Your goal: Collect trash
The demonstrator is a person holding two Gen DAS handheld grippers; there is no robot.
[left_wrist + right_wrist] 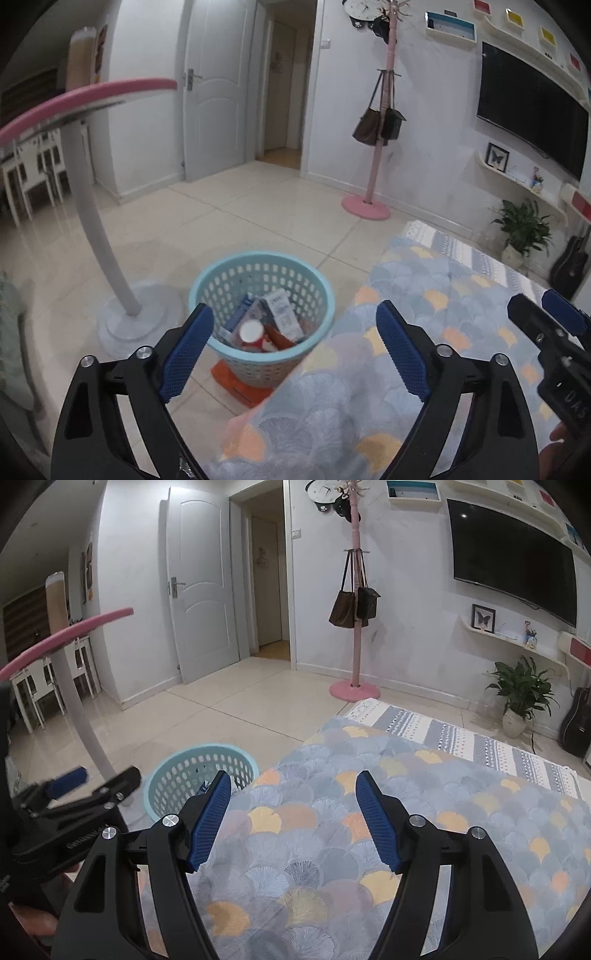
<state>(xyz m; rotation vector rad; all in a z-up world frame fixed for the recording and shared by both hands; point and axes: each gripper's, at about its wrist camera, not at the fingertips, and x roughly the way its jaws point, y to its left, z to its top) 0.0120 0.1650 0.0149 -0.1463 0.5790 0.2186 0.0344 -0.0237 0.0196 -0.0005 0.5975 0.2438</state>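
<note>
Left wrist: basket (261, 291) btwn tongs (293, 345)

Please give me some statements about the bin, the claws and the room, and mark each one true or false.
1. The blue bin holds trash. True.
2. The left claw grips a carton. False: it is open, with nothing between its fingers.
3. Two bags hang on the pink coat stand. True.
4. The right claw is shut. False: it is open above the patterned cloth.
5. The bin lies tipped over. False: it stands upright on the floor.
</note>
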